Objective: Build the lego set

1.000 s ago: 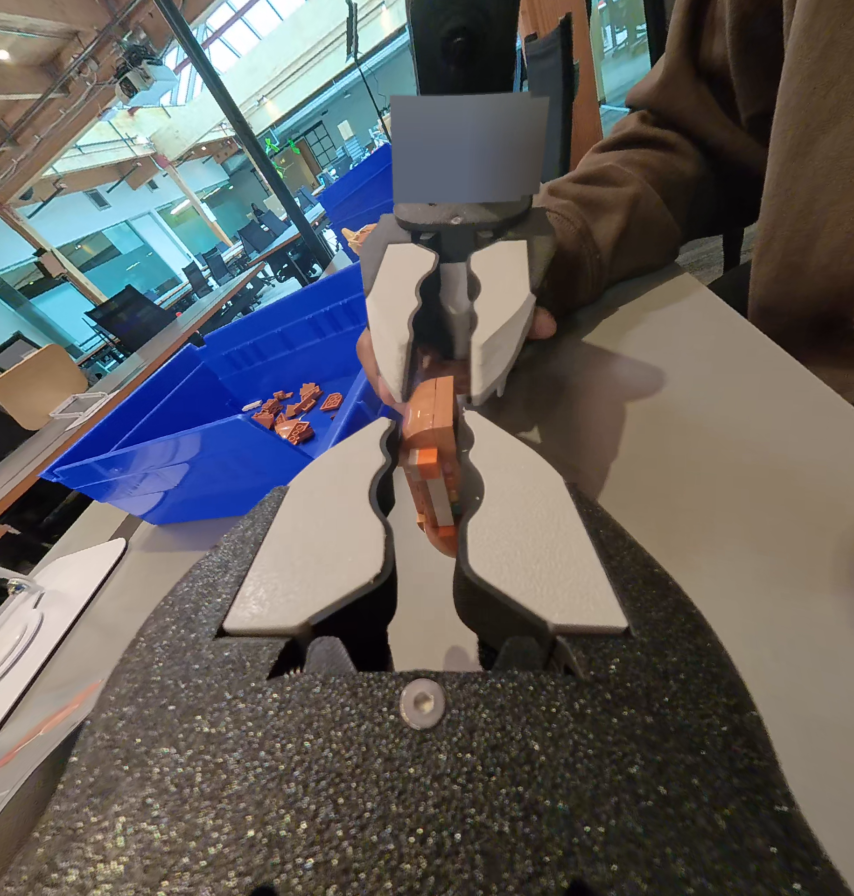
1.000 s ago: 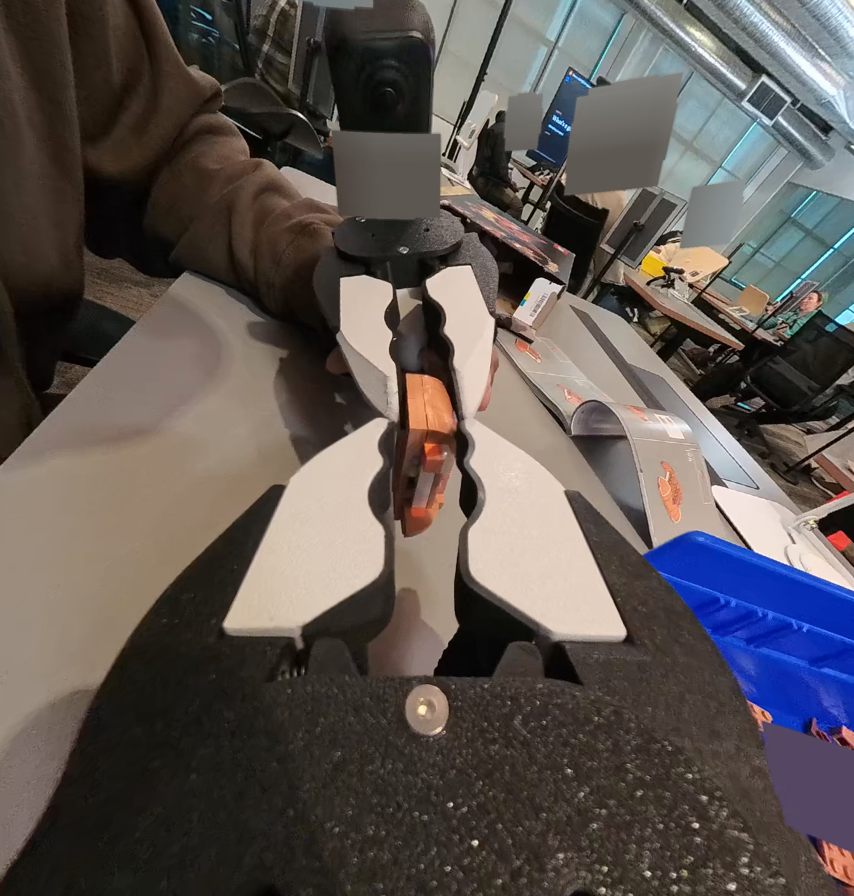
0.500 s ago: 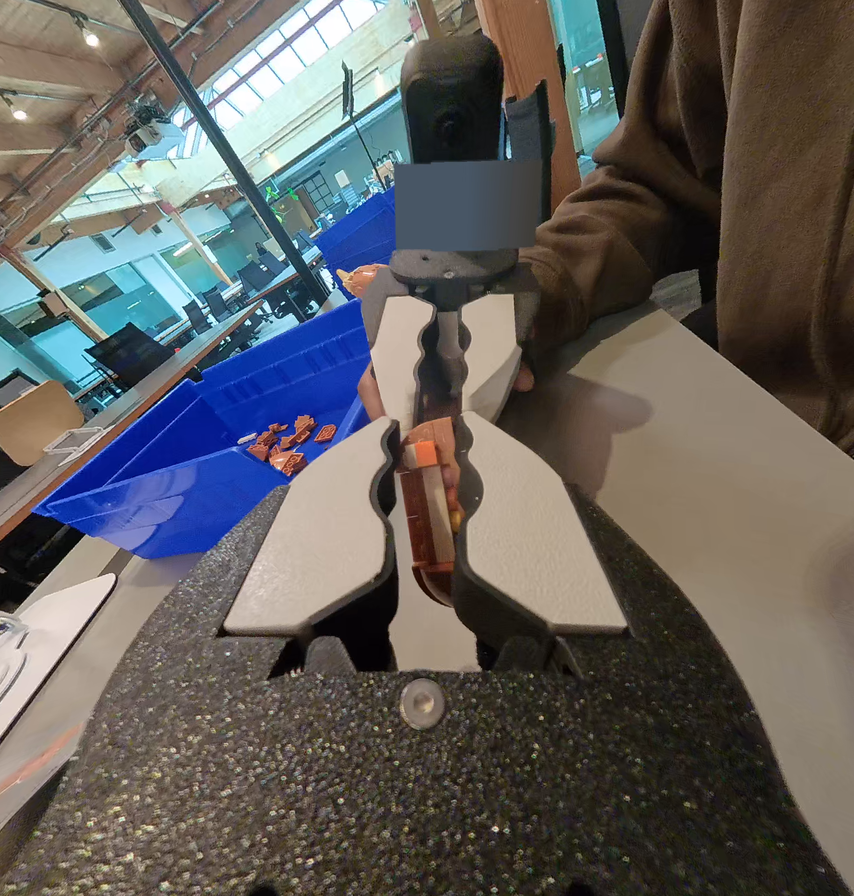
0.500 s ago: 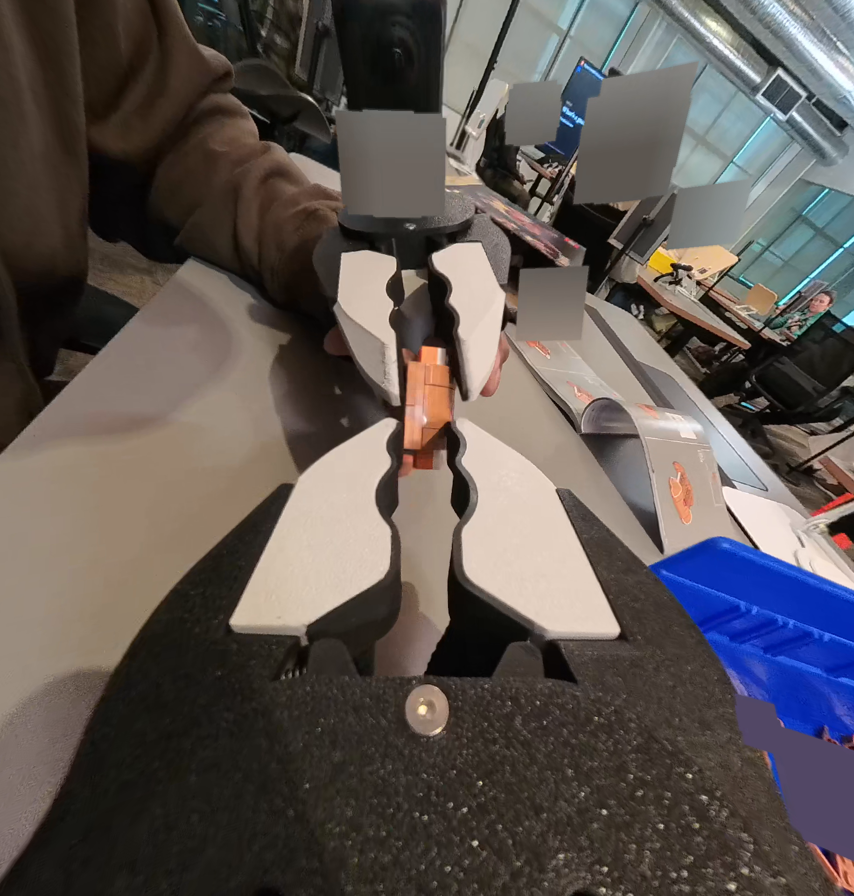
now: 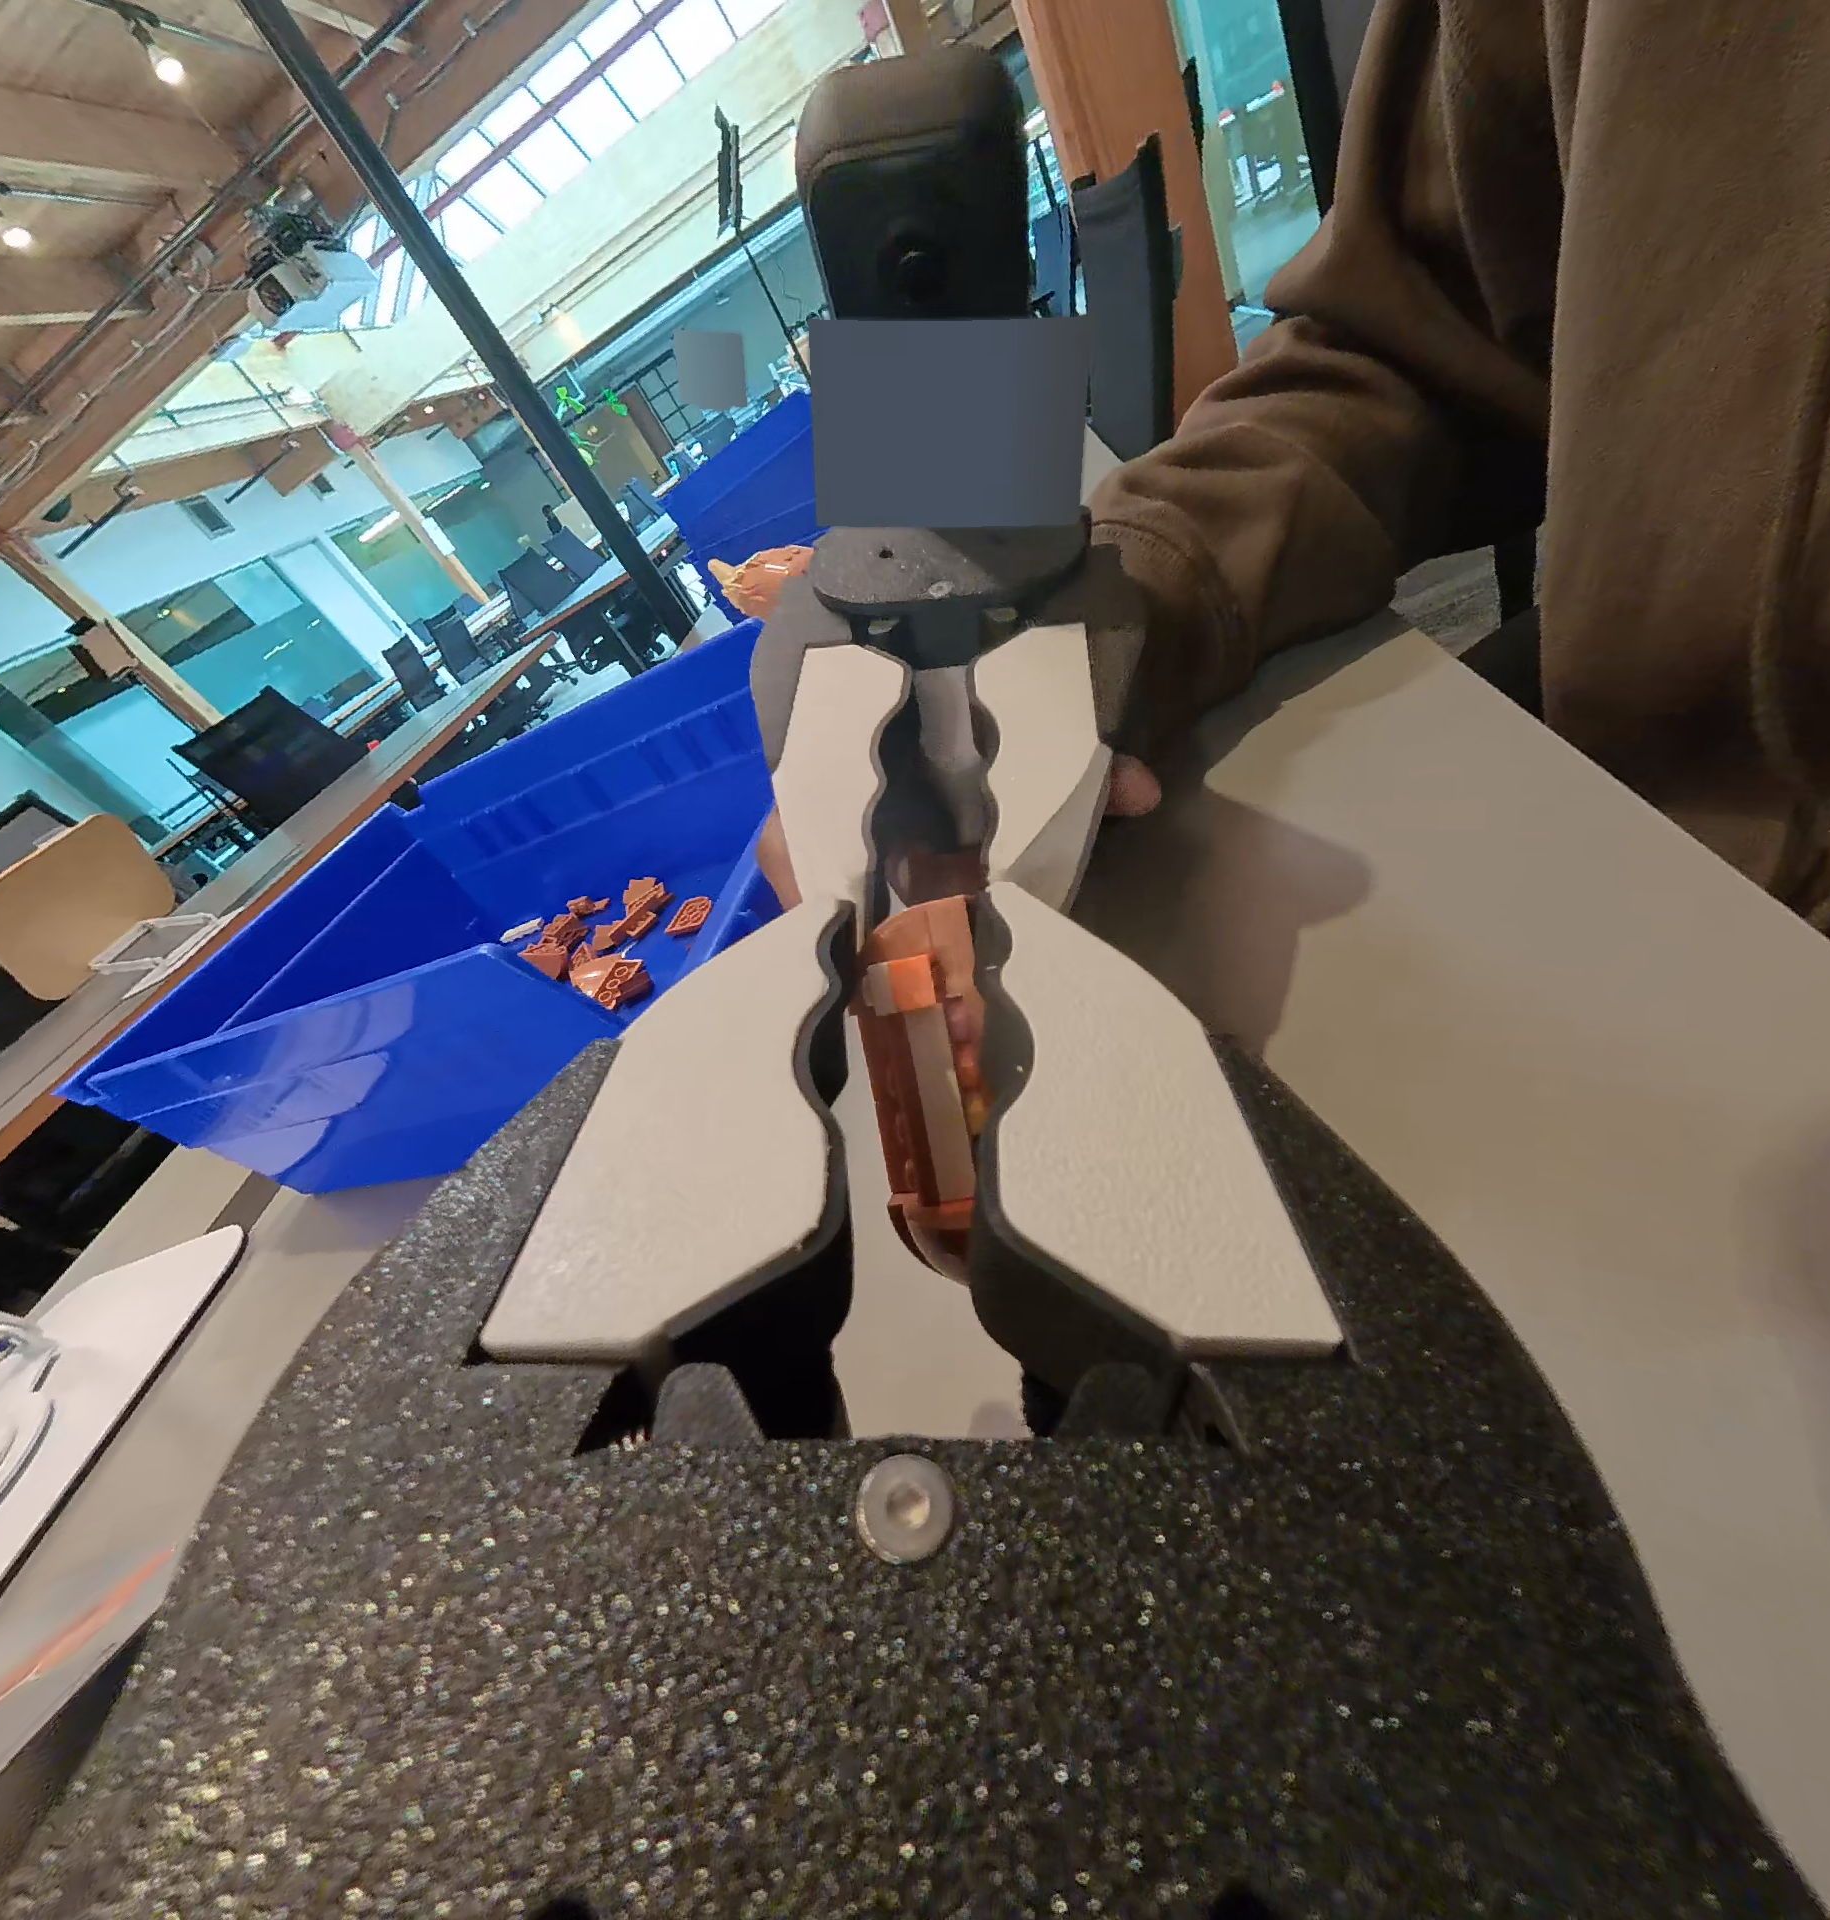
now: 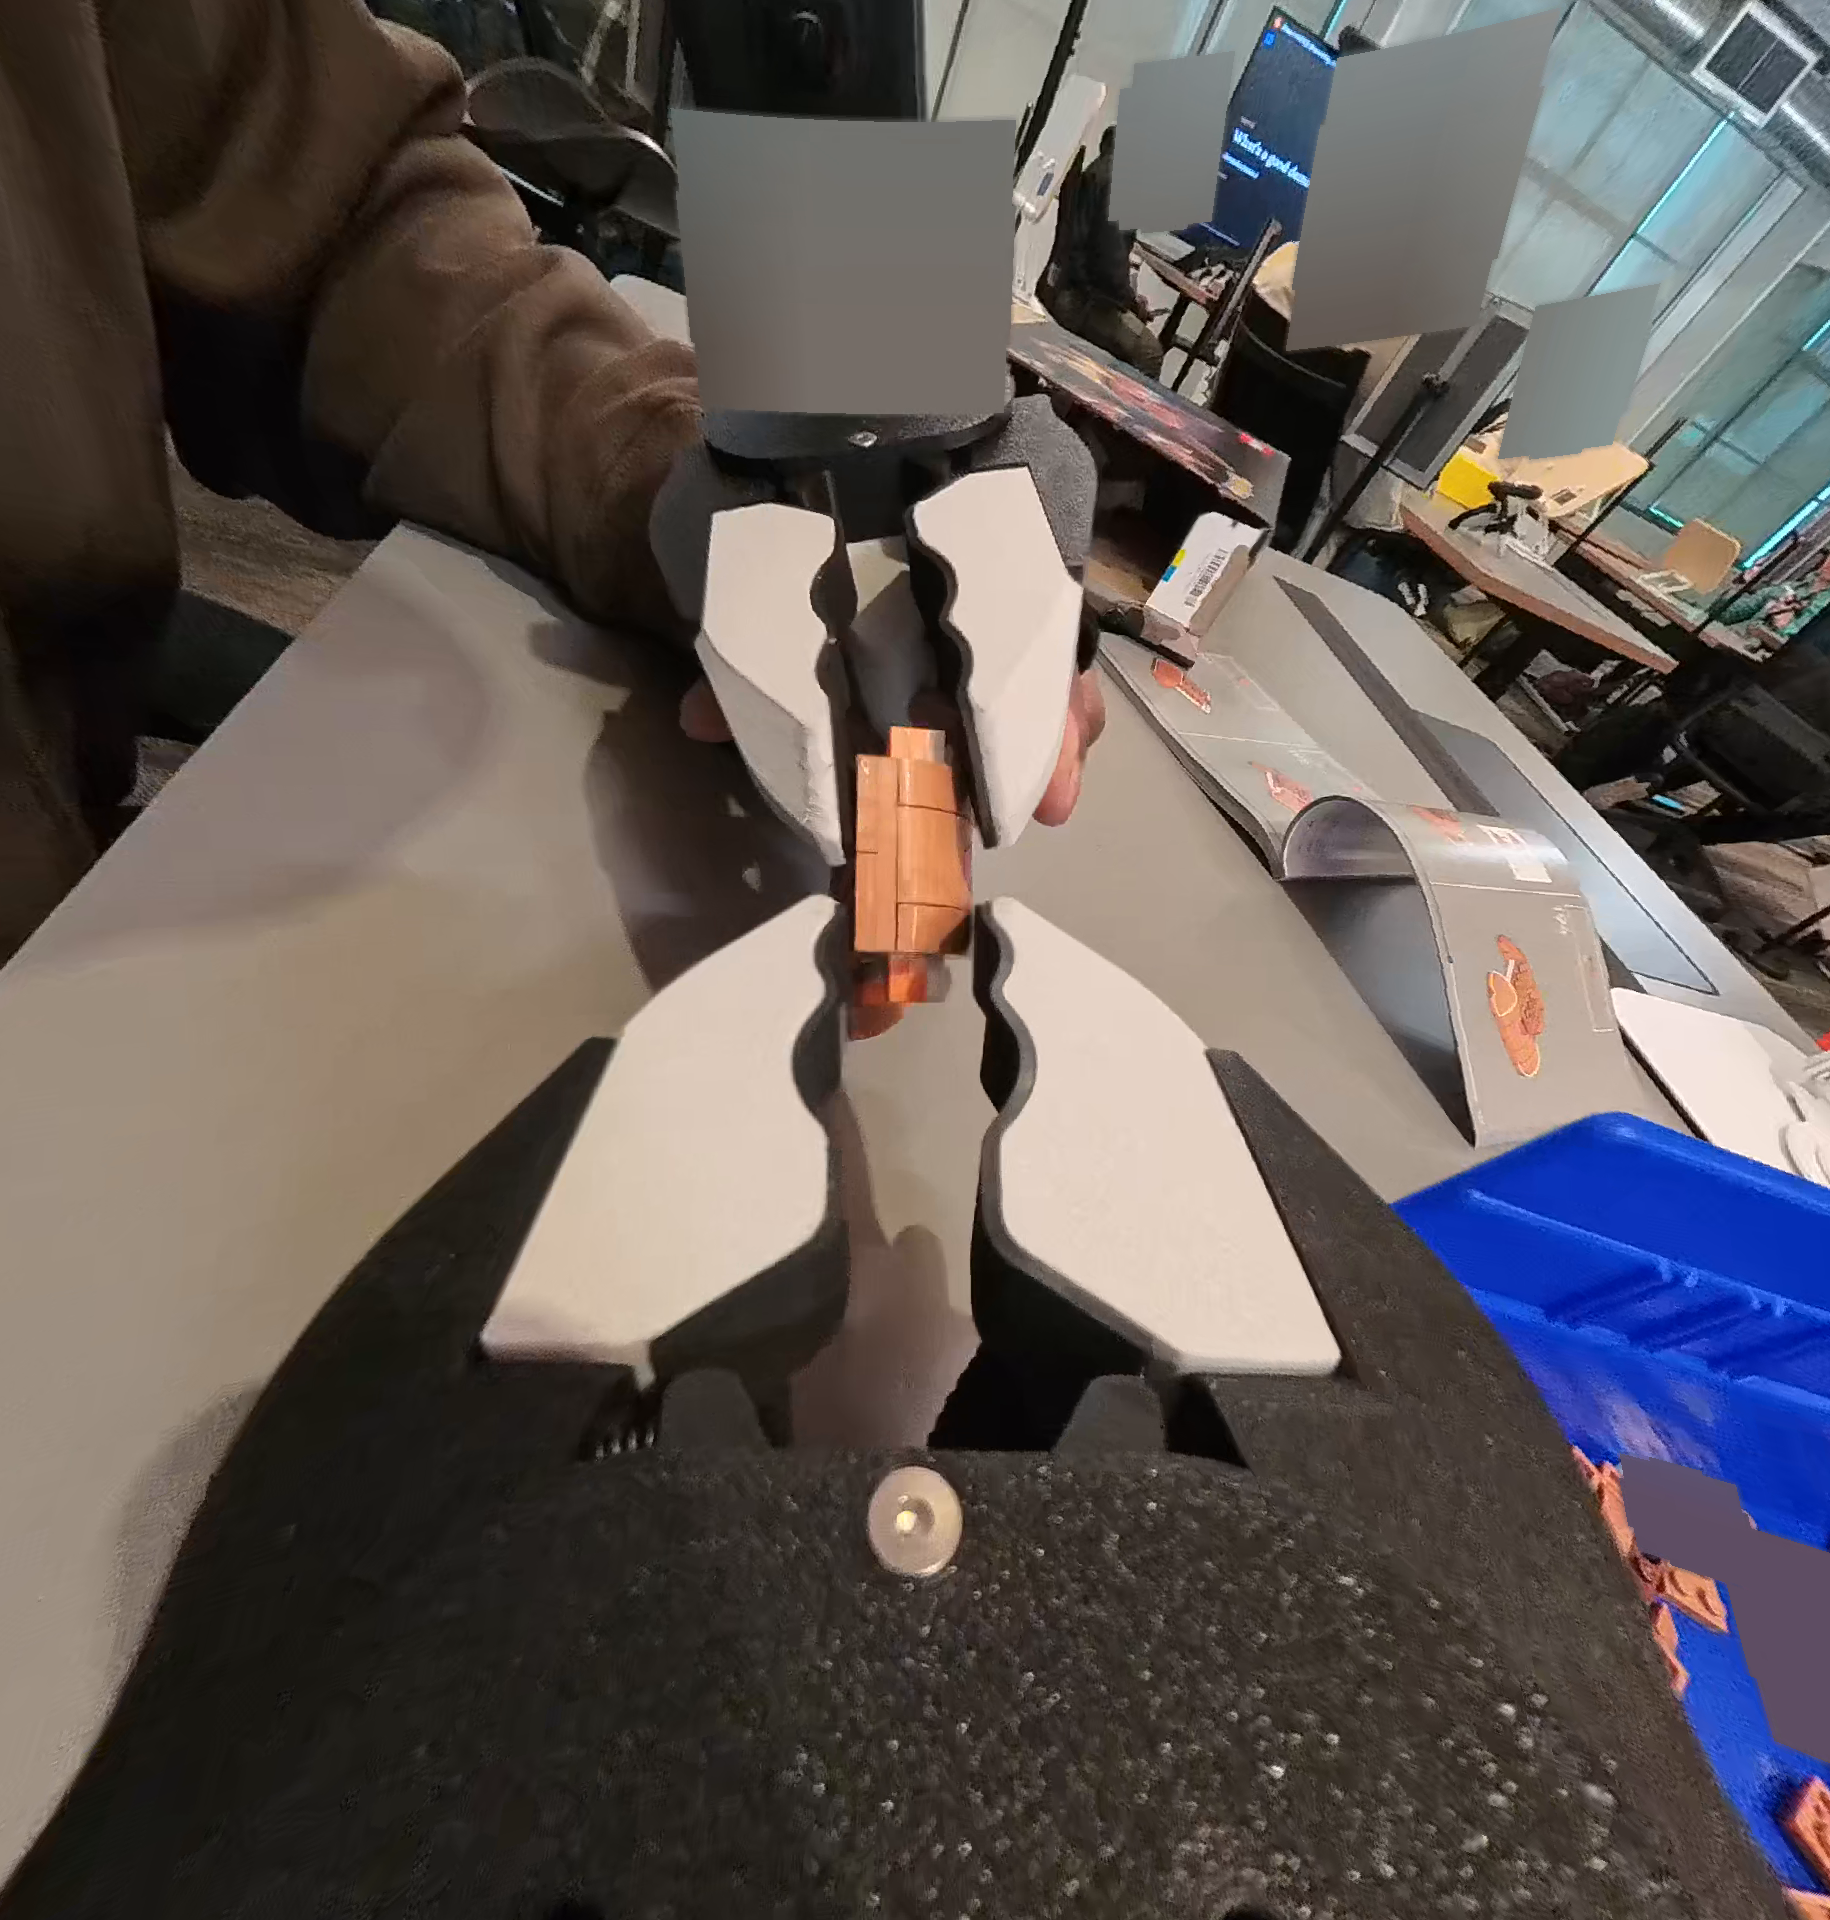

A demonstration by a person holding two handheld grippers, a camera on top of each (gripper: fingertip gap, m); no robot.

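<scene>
Since a second ago, I've pulled lego build (image 5: 926,1081) deeper into left gripper (image 5: 916,935), pinching it. Right gripper (image 6: 906,914) slid toward its end, barely gripping, cannot tell. Build held mid-air above bench (image 5: 1513,987) near edge, steadied for pressing; blue bin (image 5: 371,1039) alongside.

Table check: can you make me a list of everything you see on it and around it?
Surface: grey table, mostly bare near the person.
Job's things: brown lego build held in the air; blue bin with loose brown pieces; open instruction booklet.
Clutter: small box and white board at the table's ends.
Grippers: left gripper shut on one end of the lego build; right gripper shut on the other end, facing it.
Cables: nothing seen.
Surroundings: open office with desks, dark chairs and big windows; a person's brown sleeve.
</scene>
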